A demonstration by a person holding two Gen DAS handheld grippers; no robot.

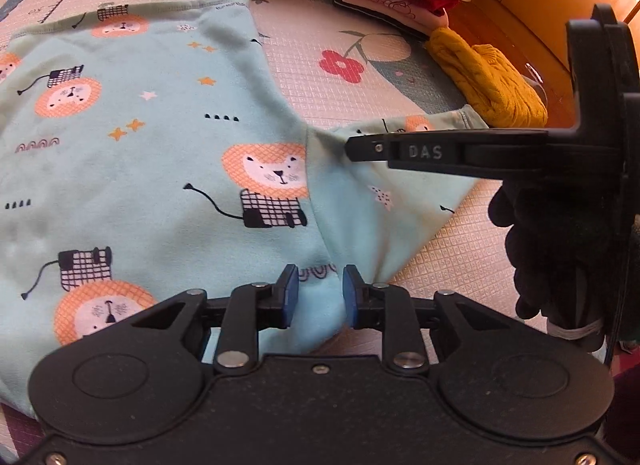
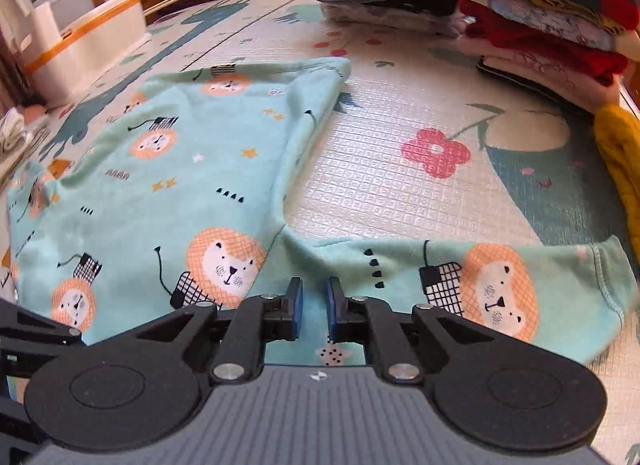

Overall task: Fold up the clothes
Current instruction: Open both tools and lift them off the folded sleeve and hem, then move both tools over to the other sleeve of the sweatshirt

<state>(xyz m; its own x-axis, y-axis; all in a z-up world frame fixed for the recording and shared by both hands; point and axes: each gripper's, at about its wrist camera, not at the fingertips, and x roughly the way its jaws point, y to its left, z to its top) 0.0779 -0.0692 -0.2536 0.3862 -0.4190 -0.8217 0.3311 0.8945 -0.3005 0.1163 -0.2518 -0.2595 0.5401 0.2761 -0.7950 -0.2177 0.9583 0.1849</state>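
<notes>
Lion-print shirt (image 1: 160, 169) lies flat on the play mat (image 1: 320, 53), mint fabric, body spread to the left, one sleeve (image 2: 500, 289) running out to the right; hem edge at the far side. Left gripper (image 1: 319, 291) sits low over the near edge of the shirt by the armpit seam, pointing forward across the garment; blue pads (image 1: 291, 293) apart with a modest gap, cloth visible between and under them, cannot tell if any fabric is actually pinched. In the left wrist view the right gripper (image 1: 354, 147) comes in from the right edge, held horizontal by a dark-gloved hand (image 1: 552, 249), its tip over the sleeve/body junction; from this side view its fingers look close together. Right wrist view: that gripper's pads (image 2: 335, 307) stand a narrow gap apart, nothing clamped that I can see, hovering just over the seam where the sleeve meets the body, sleeve extending right of it, shirt body left. Far right: stack of folded clothes (image 2: 552, 5) on the mat, mustard knit garment (image 1: 488, 77) beside it near the sleeve cuff. White bin with orange trim (image 2: 88, 41) at far left of the right wrist view.
</notes>
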